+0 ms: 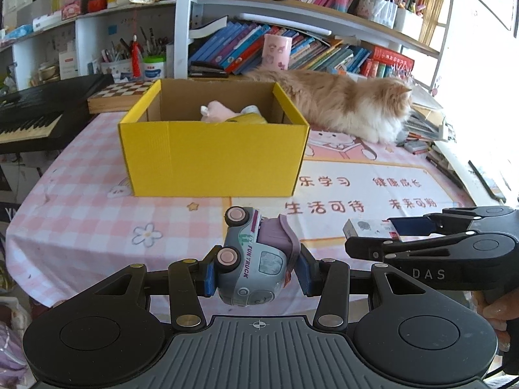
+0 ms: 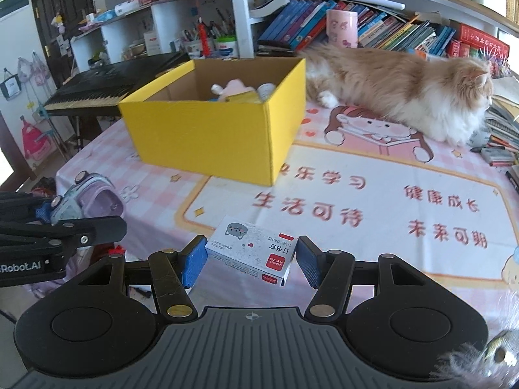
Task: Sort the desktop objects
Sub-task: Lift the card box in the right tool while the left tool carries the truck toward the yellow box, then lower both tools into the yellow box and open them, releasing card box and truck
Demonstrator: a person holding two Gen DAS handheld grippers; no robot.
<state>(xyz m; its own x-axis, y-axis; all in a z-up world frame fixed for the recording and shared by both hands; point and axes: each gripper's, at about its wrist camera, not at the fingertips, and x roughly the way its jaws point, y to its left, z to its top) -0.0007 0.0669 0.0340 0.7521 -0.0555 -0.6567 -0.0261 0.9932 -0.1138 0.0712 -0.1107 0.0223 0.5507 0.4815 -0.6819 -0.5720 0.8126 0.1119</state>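
box (image 1: 211,159) at frame centre already holds toys; my left gripper (image 1: 256,270) clamps a toy truck (image 1: 249,259), right gripper (image 2: 251,259) clamps a staple box (image 2: 251,248), neither dropped in yet

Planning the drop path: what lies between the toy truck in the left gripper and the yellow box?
Only bare tablecloth between toy truck and yellow box, in the left wrist view.

Each tool (image 1: 256,274) is black with blue ribbed pads (image 1: 305,274), brass-coloured rivets, round discs and a grey ribbed base; white lettering marks the sides.
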